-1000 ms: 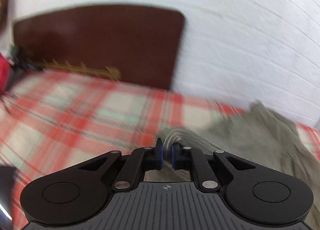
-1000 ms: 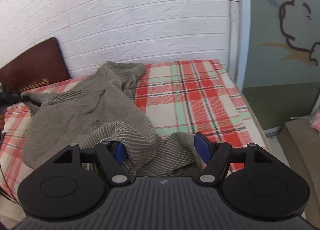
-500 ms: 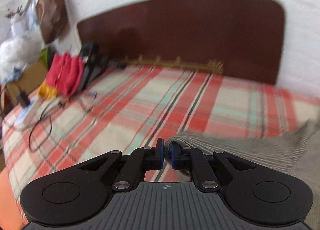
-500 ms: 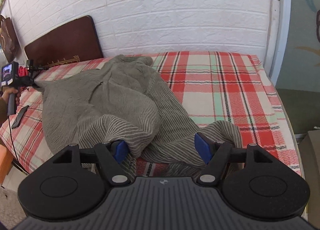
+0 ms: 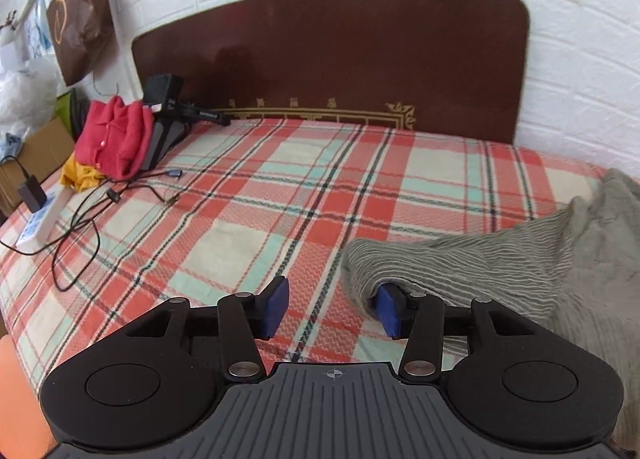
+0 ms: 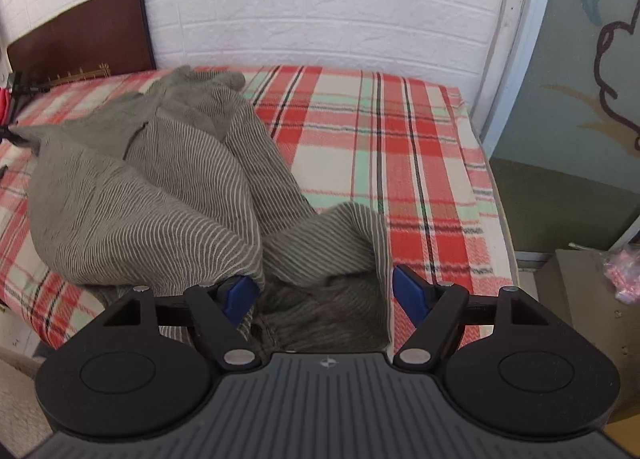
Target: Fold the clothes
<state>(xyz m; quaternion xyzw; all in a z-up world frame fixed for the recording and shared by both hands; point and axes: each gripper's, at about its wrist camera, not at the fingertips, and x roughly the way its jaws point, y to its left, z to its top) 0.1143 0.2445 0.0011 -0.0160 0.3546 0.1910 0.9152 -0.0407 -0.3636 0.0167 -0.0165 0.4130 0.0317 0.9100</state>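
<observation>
The grey striped garment (image 6: 152, 195) is spread in a loose, bunched heap on the plaid bed (image 6: 400, 147), and no neat fold can be seen yet, so most of the folding is judged to be left. The left tool (image 5: 330, 309) has just been opened and nothing is pinched between its pads, though a corner of the cloth is draped over one pad. The right tool (image 6: 322, 295) is held wide open over the near edge of the garment, and nothing is gripped.
</observation>
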